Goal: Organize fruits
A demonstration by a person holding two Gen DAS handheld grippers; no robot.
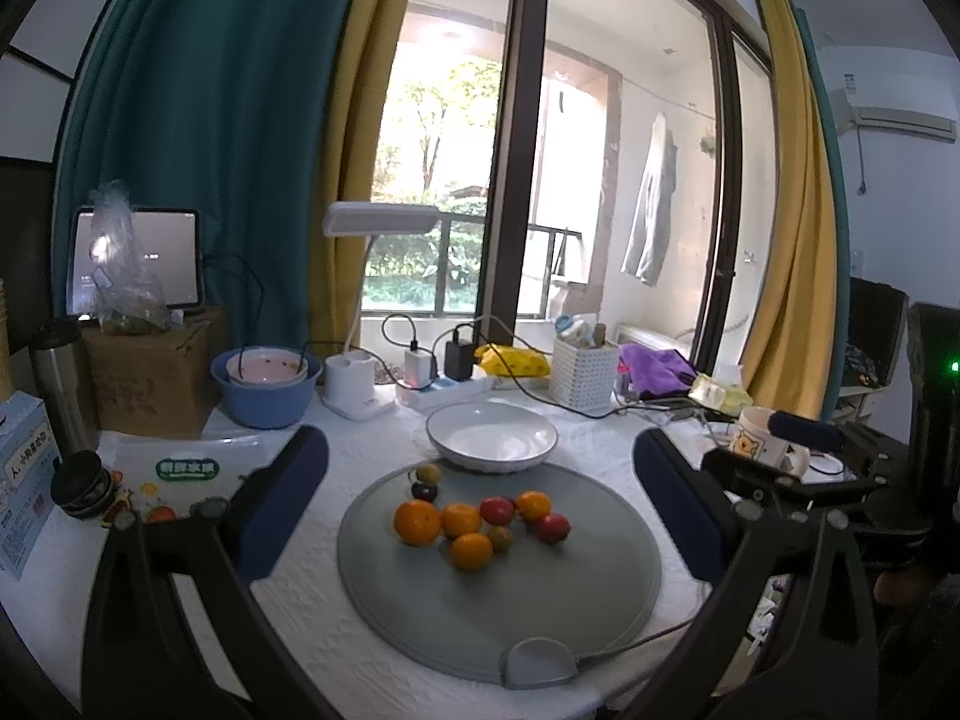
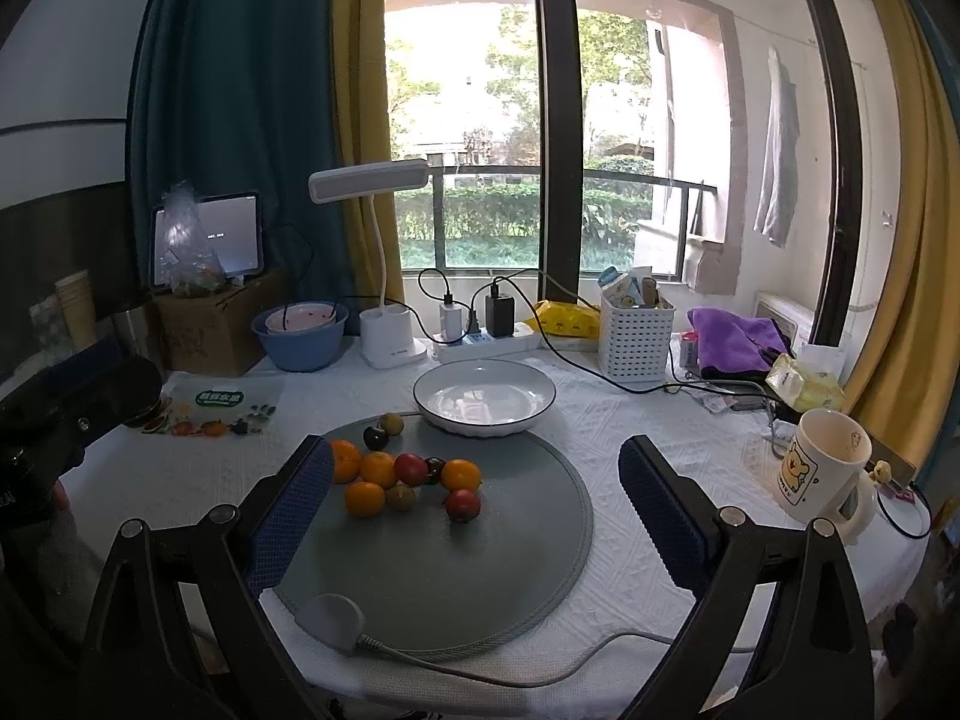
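Fruits [image 1: 474,522] clustered crosswise on grey mat [image 1: 420,612], left gripper [image 1: 480,504] and right gripper [image 2: 474,504] spread wide, empty

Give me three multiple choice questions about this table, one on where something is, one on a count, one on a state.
1. Where does the white plate with the dark rim sit?
A. beyond the round grey mat
B. inside the blue bowl
C. under the mug

2. How many orange citrus fruits lie on the mat?
A. two
B. four
C. seven

3. The plate is:
A. empty
B. full of fruit
C. upside down

Answers: 1 A, it touches the mat's far edge. 2 B, four orange ones show. 3 A, its white inside is bare.
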